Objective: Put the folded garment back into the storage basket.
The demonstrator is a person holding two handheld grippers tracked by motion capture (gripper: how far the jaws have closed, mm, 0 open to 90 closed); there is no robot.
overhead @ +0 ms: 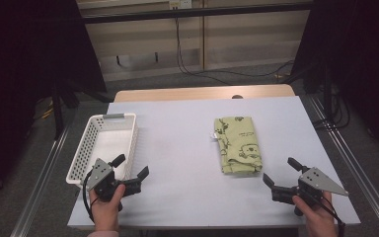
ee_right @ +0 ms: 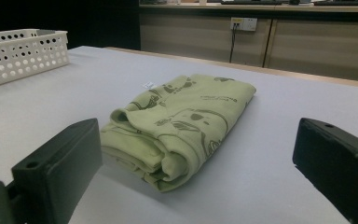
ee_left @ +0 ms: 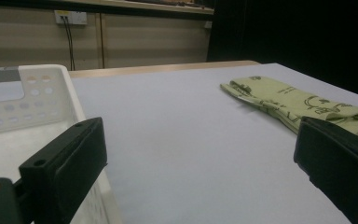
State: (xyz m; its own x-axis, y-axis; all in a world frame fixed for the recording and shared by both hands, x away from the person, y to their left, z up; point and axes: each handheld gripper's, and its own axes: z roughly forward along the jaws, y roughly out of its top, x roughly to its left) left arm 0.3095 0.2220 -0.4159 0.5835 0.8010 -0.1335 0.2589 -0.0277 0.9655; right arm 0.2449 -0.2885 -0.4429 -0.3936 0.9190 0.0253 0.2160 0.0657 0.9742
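- At the near edge of the surface (overhead: 187,148), both tongs hang low, one in each hand, neither touching anything.
- Left tongs (overhead: 131,174): spread wide, nothing between the jaws. They sit just beside the near right corner of the white basket (overhead: 79,158), one jaw over its rim as the left gripper view has it.
- Right tongs (overhead: 280,177): spread wide too, empty, aimed across at the cloth from the near right corner.
- Folded green cloth (overhead: 238,144): lies flat on the surface, right of centre, well apart from the basket. Printed pattern, a small white tag at its left edge. In the right gripper view the near rolled fold (ee_right: 163,163) faces the tongs, with bare surface between.
- Basket: perforated walls, sits at the left edge, looks empty inside.
- Step in hand, as I judge it: the approach, before any pick. Cloth untouched, likely bound for the basket.
- Next move calls for: right tongs to go forward and down, jaws straddling the thick near fold, then close on all layers.
- Risk: pinching the top layer alone would let the fold open on lifting.
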